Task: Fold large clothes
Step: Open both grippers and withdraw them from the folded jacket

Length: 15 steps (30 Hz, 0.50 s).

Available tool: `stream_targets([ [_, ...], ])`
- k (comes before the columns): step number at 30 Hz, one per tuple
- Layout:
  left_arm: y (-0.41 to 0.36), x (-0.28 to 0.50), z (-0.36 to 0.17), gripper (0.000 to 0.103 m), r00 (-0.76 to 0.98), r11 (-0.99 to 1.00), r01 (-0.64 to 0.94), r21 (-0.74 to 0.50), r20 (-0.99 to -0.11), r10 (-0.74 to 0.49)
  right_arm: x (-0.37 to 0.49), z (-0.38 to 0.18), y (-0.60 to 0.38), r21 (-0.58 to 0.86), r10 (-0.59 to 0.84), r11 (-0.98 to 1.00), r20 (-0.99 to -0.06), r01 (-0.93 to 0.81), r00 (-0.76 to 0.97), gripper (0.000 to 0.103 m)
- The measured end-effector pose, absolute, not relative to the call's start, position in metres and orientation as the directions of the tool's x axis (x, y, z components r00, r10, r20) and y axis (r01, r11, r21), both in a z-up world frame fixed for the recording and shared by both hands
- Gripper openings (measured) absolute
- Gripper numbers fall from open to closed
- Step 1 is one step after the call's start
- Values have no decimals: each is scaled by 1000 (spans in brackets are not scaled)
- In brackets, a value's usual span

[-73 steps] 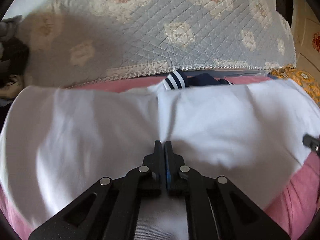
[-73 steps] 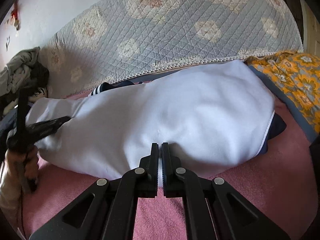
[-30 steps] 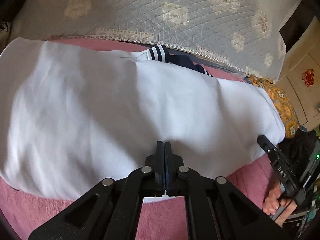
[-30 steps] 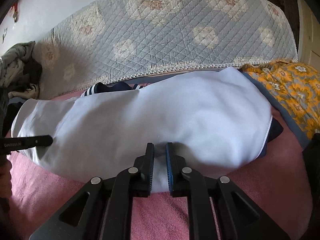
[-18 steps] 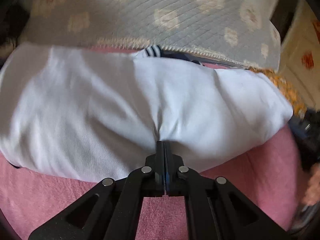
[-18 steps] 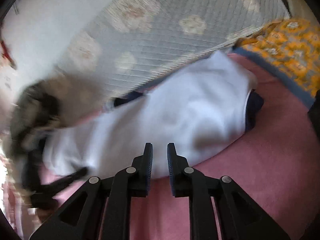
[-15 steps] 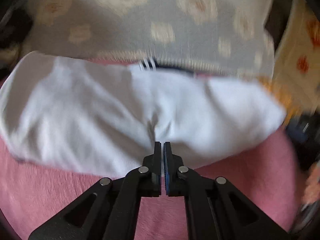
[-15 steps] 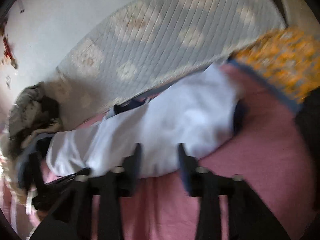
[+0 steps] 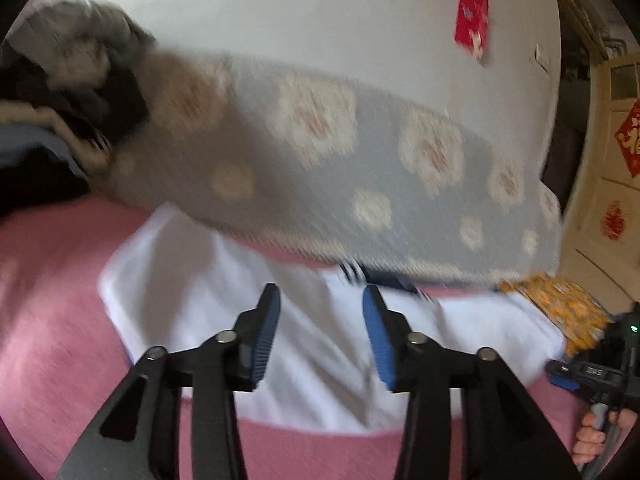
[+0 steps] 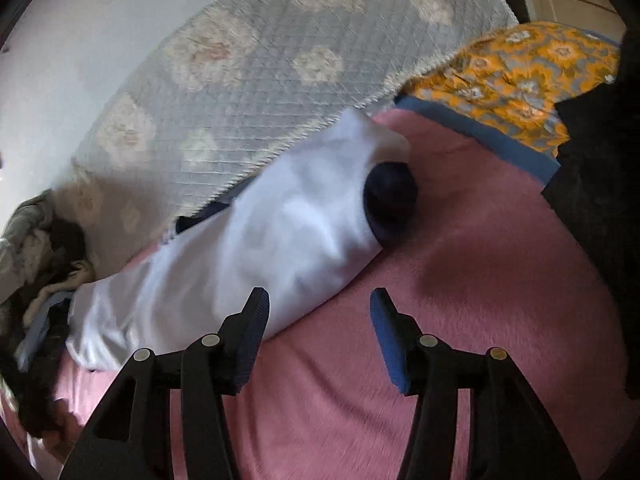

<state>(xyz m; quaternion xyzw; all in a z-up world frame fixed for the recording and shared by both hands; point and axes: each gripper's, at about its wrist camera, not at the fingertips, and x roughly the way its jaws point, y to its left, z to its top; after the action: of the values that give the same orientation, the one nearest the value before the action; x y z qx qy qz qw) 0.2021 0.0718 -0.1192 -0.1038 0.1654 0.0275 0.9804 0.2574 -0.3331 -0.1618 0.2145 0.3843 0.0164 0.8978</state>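
White garment (image 9: 328,364) folded on pink blanket (image 10: 460,280), both grippers' fingers wide, right-wrist view alone shows navy lining (image 10: 390,196)

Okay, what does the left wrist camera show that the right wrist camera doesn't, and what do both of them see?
Only the left wrist view shows the red paper banner on the wall, the cream door with red decorations, and the right gripper in a hand.

Only the right wrist view shows the garment's dark navy end and the blue edge under the orange cloth.

Both show the folded white garment on the pink blanket, the grey quilted floral cover, the orange floral cloth, and a heap of grey and dark clothes. The left gripper has just been opening; neither gripper holds anything.
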Motion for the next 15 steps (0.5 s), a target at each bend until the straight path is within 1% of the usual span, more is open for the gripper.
stream_targets([
  [1,76,200,-116,57,953,979,-93,-182,-301,34,259,-163,-336,416,185,896,-667,154,722,55],
  [2,79,200,-114,62,961,980,-90,-179,-273,38,261,-164,-342,449,177,876,-640,177,748,55],
  [3,83,200,-112,73,966,979,-85,-183,-256,36,266,-166,-348,476,175,858,-623,193,763,55],
  [4,87,200,-111,81,969,978,-80,-192,-247,31,271,-169,-353,501,180,841,-615,204,768,55],
  [6,95,203,-112,84,966,972,-80,-219,-258,21,289,-176,-358,532,225,823,-627,199,745,55],
  [7,99,206,-113,85,962,970,-75,-232,-273,9,299,-180,-357,536,251,822,-645,193,722,55],
  [8,102,209,-115,85,958,968,-68,-242,-287,-5,302,-178,-356,532,249,826,-641,185,726,55],
  [11,108,214,-119,85,948,961,-58,-270,-318,-32,308,-169,-347,467,173,867,-611,175,772,55],
  [12,109,215,-120,85,949,961,-57,-271,-312,-32,310,-166,-343,410,104,889,-616,204,781,55],
  [13,109,215,-122,85,950,963,-76,-259,-312,-9,316,-168,-342,387,75,893,-632,230,771,55],
  [14,110,217,-124,85,947,965,-101,-243,-320,18,324,-172,-342,388,70,885,-660,259,748,50],
  [15,110,218,-126,85,944,965,-106,-241,-330,22,326,-173,-345,405,71,870,-664,279,744,44],
])
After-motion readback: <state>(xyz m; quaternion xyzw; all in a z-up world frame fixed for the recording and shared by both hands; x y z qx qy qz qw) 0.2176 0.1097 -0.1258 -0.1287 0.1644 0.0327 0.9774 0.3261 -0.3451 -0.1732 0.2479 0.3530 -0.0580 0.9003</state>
